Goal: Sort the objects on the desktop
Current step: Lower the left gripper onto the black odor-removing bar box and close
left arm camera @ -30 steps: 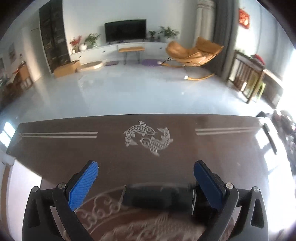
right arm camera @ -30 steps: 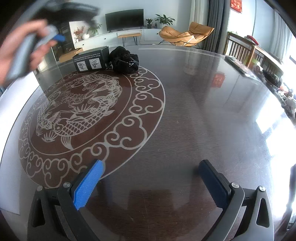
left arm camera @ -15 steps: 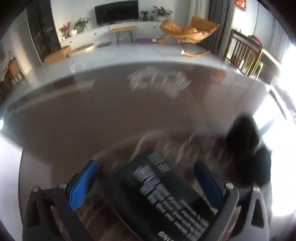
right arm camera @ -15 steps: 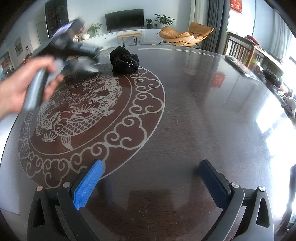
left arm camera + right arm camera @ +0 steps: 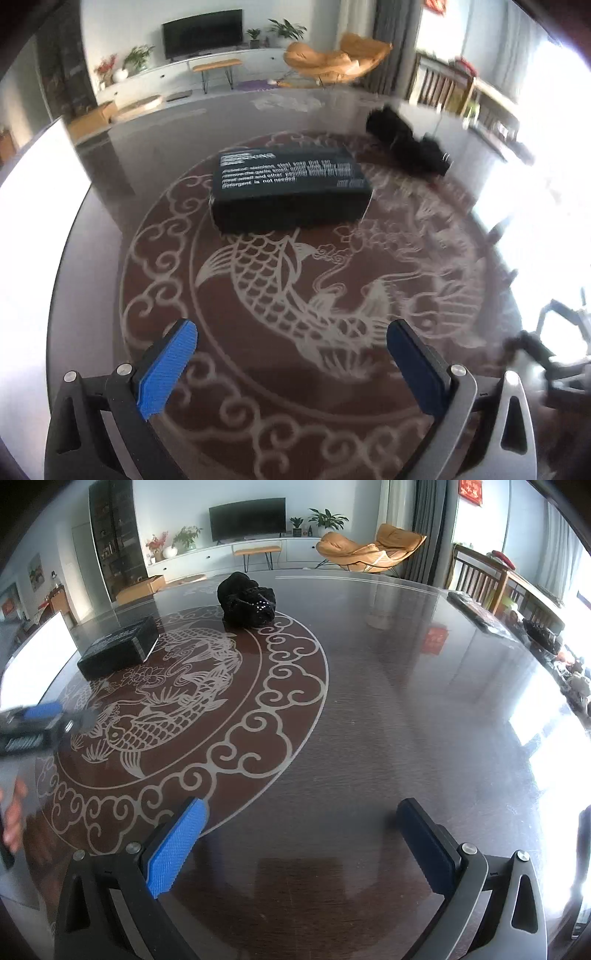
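The dark desk (image 5: 406,672) carries a pale dragon-and-fish medallion (image 5: 177,701), and on the medallion's far part lies the black box (image 5: 288,188) with white print, flat. Just beyond the box at the medallion's rim sits a black crumpled bundle (image 5: 246,600), apart from it. Nearer than the box, the left tool (image 5: 291,354) and right tool (image 5: 301,843) both hang wide apart and empty above the desk.

Left gripper (image 5: 291,363): black frame w/ silver screws, blue ribbed pads (image 5: 168,363). Right gripper (image 5: 301,845): built the same, one arm seen in silver-grey. Bare fingers (image 5: 13,821) glimpsed, blurred.
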